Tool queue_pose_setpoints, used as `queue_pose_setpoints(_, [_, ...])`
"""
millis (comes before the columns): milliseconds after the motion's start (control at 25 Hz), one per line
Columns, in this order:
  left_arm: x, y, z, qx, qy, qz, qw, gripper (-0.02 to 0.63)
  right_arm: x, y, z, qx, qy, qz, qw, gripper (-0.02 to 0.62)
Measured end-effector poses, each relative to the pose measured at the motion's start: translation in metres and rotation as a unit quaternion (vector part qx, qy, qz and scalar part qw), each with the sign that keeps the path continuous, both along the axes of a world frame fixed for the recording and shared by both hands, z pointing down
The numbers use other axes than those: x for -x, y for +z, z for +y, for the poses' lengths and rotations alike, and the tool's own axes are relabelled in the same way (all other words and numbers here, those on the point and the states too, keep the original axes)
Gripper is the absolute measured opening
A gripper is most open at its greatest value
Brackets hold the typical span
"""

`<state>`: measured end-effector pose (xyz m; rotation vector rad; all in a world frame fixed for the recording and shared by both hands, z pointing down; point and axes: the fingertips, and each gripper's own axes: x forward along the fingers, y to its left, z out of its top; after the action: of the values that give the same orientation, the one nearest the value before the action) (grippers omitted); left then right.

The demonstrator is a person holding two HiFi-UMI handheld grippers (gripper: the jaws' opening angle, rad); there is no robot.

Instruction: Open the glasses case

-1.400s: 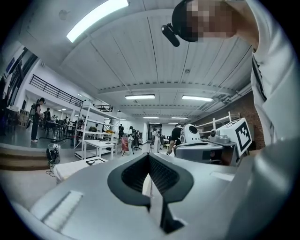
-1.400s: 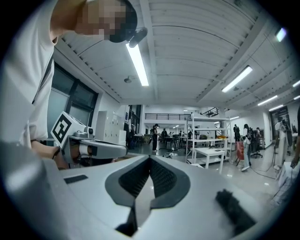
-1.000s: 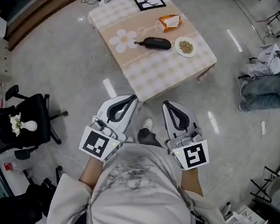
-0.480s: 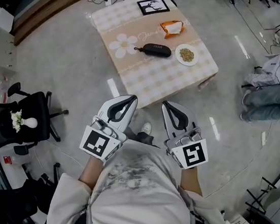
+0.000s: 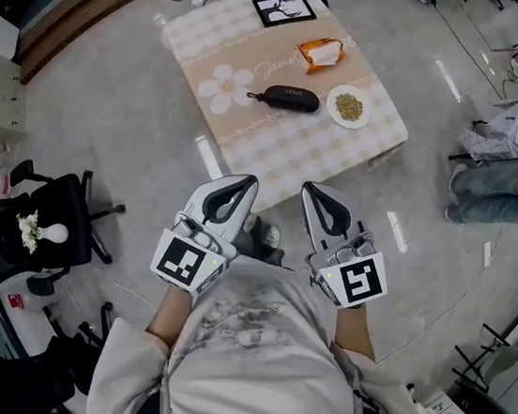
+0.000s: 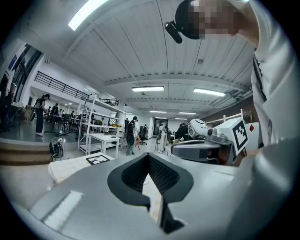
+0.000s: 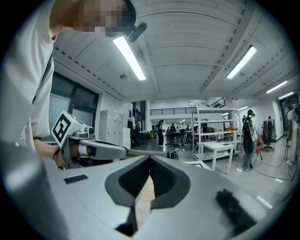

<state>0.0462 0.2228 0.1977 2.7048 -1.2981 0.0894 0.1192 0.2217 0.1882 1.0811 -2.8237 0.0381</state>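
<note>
A black glasses case (image 5: 290, 98) lies in the middle of a low table (image 5: 276, 147) covered with a beige checked cloth, in the upper part of the head view. Both grippers are held close to the person's chest, well short of the table. My left gripper (image 5: 244, 181) is shut and empty, pointing towards the table's near corner. My right gripper (image 5: 310, 190) is shut and empty beside it. In the left gripper view the jaws (image 6: 148, 155) meet at their tips; in the right gripper view the jaws (image 7: 150, 159) meet too. The case does not show in either gripper view.
On the table stand a white plate of seeds (image 5: 349, 107), an orange tissue pack (image 5: 317, 51) and a framed picture (image 5: 284, 9). A black office chair (image 5: 20, 227) stands at the left. A seated person (image 5: 509, 173) is at the right. Shiny grey floor lies around the table.
The table and case have slid lower and nearer in the head view as the person walks towards them. Both grippers keep their pose, shut.
</note>
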Motion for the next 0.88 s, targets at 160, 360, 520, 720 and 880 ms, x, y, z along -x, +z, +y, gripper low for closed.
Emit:
queue_pose_setpoints(160, [0.002,0.005,-0.034,0.002,0.018,0.007,0.9998,0.002,0.005,0.006,-0.029,0.007,0.017,0.010,1.000,0.014])
queue_pose_setpoints(360, [0.007,0.012,-0.076,0.011,0.042,0.015,0.9989,0.002,0.013,0.015,-0.066,0.019,0.036,0.027,0.999,0.015])
queue_pose_setpoints(520, [0.015,0.022,-0.104,0.023,0.050,0.022,0.9982,0.002,0.019,0.028,-0.094,0.033,0.048,0.042,0.997,0.015])
queue_pose_setpoints(720, [0.024,0.038,-0.131,0.042,0.062,0.028,0.9968,0.002,0.028,0.045,-0.124,0.048,0.058,0.070,0.995,0.015])
queue_pose_setpoints(880, [0.027,0.053,-0.146,0.057,0.076,0.032,0.9950,0.003,0.033,0.054,-0.143,0.060,0.065,0.082,0.993,0.015])
